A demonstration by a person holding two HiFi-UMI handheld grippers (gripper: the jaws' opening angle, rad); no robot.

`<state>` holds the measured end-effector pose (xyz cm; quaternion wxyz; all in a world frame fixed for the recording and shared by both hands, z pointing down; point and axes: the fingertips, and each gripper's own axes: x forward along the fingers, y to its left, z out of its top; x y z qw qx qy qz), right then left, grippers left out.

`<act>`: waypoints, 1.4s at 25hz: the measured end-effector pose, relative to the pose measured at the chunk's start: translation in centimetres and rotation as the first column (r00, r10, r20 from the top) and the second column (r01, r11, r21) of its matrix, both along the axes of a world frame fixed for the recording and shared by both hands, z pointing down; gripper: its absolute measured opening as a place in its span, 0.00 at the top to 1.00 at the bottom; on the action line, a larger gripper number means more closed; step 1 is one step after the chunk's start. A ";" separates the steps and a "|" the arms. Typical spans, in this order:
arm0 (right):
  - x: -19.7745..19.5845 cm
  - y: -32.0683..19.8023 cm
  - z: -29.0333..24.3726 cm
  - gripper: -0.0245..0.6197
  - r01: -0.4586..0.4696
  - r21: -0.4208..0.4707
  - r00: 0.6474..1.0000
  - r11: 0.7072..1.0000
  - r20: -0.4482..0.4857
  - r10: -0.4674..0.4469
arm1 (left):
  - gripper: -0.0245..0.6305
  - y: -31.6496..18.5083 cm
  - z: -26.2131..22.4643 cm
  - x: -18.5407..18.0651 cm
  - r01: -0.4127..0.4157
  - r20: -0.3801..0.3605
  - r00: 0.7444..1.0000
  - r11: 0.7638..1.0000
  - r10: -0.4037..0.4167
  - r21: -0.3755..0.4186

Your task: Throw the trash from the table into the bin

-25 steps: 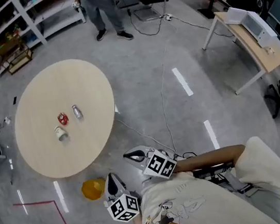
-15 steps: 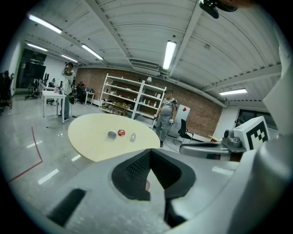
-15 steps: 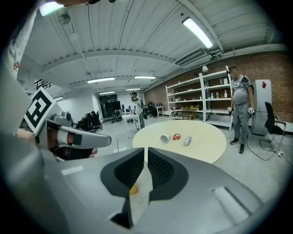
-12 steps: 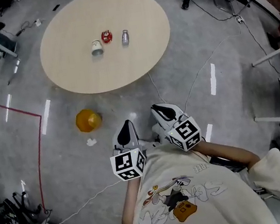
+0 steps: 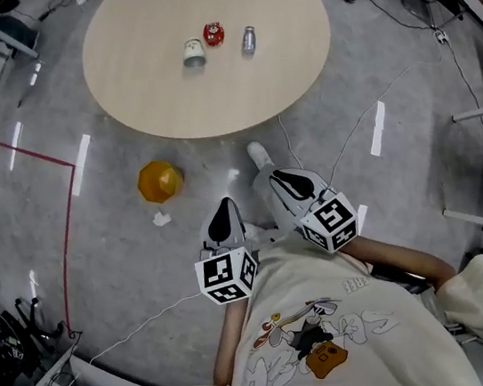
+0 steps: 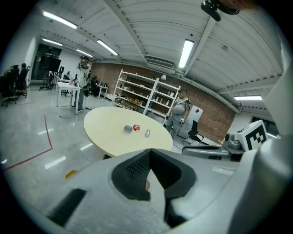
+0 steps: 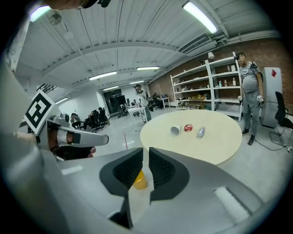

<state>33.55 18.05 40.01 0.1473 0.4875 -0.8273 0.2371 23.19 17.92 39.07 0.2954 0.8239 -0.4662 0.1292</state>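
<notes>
**Change observed.** In the head view the round table (image 5: 209, 93) now lies closer ahead of the person than 1 second ago, and the yellow bin (image 5: 160, 181) has come from beside the grippers to ahead of them on the left. Both grippers are carried forward at chest level. The right gripper (image 5: 275, 176) has just been opening its jaws from fully closed to a narrow slit, and nothing is between them. The left gripper (image 5: 223, 206) has its jaw tips together and is empty.

**Meaning for the task.** In my judgement this is the approach stage. No item has been picked up, and the opening jaws suggest preparation for a first grasp.

**Position of the trash.** 3 items sit near the middle of the table, well apart from both grippers:
- a paper cup (image 5: 194, 53) on its side, at the left
- a red crushed can (image 5: 214, 33) just beside it
- a silver can (image 5: 247, 39) at the right

Both gripper views show these items beyond the jaws, out of reach.

**Bin.** It stands on the floor near the table's edge, with a crumpled white scrap (image 5: 162, 217) on the floor just beside it.
</notes>
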 end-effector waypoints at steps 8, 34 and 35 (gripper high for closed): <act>3.5 -13.4 0.1 0.89 0.054 -0.004 0.998 0.999 0.034 -0.054 | 0.96 -12.6 -0.4 2.8 0.071 0.026 0.997 0.997 -0.071 0.007; 3.6 -32.2 6.9 0.74 0.407 -0.026 0.876 0.913 -0.273 -0.398 | 0.96 -24.1 -2.0 0.5 0.453 0.131 0.884 0.892 -0.449 0.000; 3.8 -32.7 7.6 0.73 0.412 -0.030 0.865 0.911 -0.300 -0.402 | 0.96 -23.8 -1.9 0.0 0.467 0.138 0.876 0.884 -0.462 -0.004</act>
